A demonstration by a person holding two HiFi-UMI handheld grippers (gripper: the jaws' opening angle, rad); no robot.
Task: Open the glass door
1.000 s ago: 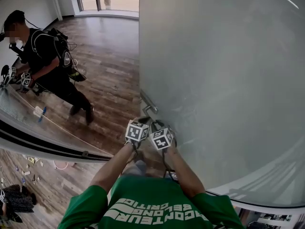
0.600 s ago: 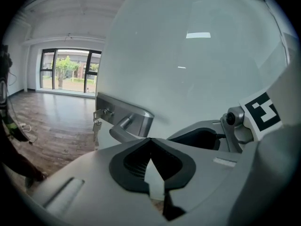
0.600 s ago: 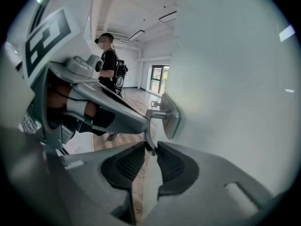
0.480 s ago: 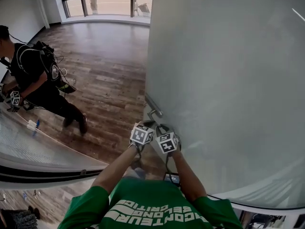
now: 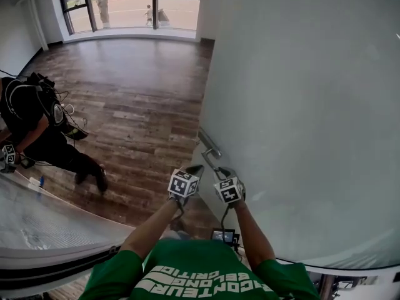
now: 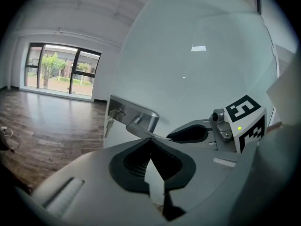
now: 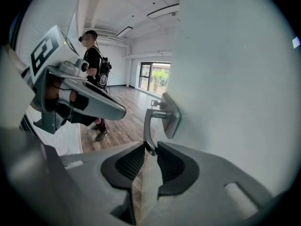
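The frosted glass door (image 5: 300,105) fills the right of the head view. Its metal lever handle (image 5: 209,144) sits on the door's left edge and hangs downward. My right gripper (image 7: 149,149) is shut on the lever's free end (image 7: 148,126), below the handle plate (image 7: 170,114). My left gripper (image 6: 151,140) is shut with nothing between its pads, its tips just under the lever (image 6: 141,121). In the head view the two grippers, left (image 5: 194,169) and right (image 5: 220,172), sit side by side at the handle.
A wood-plank floor (image 5: 137,92) spreads to the left, up to big windows (image 5: 125,5) at the far wall. A person in black (image 5: 31,127) with their own grippers stands at the left beside another curved glass panel (image 5: 44,217).
The door edge and handle have shifted right in the head view, and both grippers went with them. More floor shows, and the person in black now sits farther left.
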